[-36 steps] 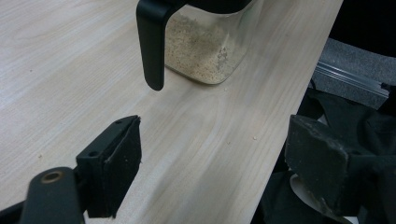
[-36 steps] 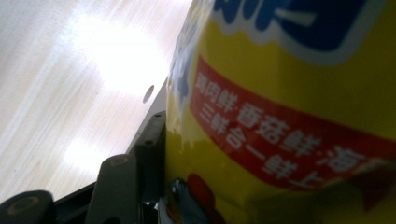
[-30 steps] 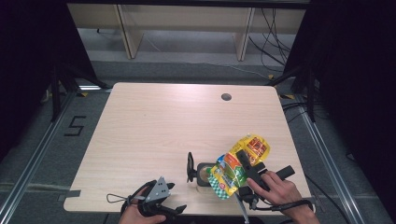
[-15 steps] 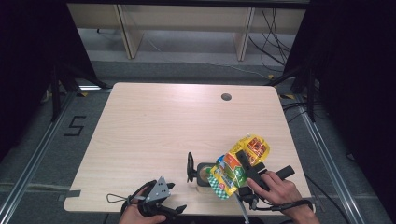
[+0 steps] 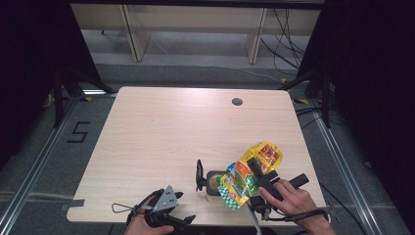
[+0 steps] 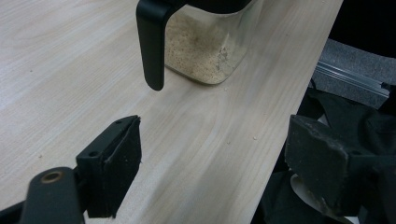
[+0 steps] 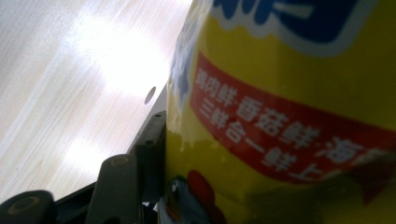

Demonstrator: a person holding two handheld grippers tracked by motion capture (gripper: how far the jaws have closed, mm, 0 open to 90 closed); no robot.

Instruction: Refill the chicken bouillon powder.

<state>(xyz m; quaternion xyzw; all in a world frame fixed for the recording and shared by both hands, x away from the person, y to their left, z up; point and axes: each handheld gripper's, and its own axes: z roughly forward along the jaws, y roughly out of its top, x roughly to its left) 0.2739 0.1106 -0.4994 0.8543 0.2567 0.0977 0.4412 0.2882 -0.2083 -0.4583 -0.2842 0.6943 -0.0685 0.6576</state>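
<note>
A yellow printed pouch (image 5: 249, 174) hangs tilted over a clear jar (image 5: 213, 183) near the table's front edge, its lower end at the jar's mouth. My right gripper (image 5: 258, 171) is shut on the pouch (image 7: 299, 107), whose yellow side with a red band is pressed against the camera. The jar (image 6: 205, 51) holds pale grains and has a black handle (image 6: 152, 44), with a black lid (image 5: 199, 175) standing up at its left. My left gripper (image 6: 212, 161) is open above the table's front edge, just short of the jar. In the high view the left gripper (image 5: 169, 208) sits at the bottom, left of the jar.
The light wooden table (image 5: 171, 132) has a round cable hole (image 5: 237, 102) near its far edge. A few crumbs (image 6: 254, 138) lie by the jar. Beyond the front edge hangs dark clothing (image 6: 336, 121). Shelving legs and cables stand behind the table.
</note>
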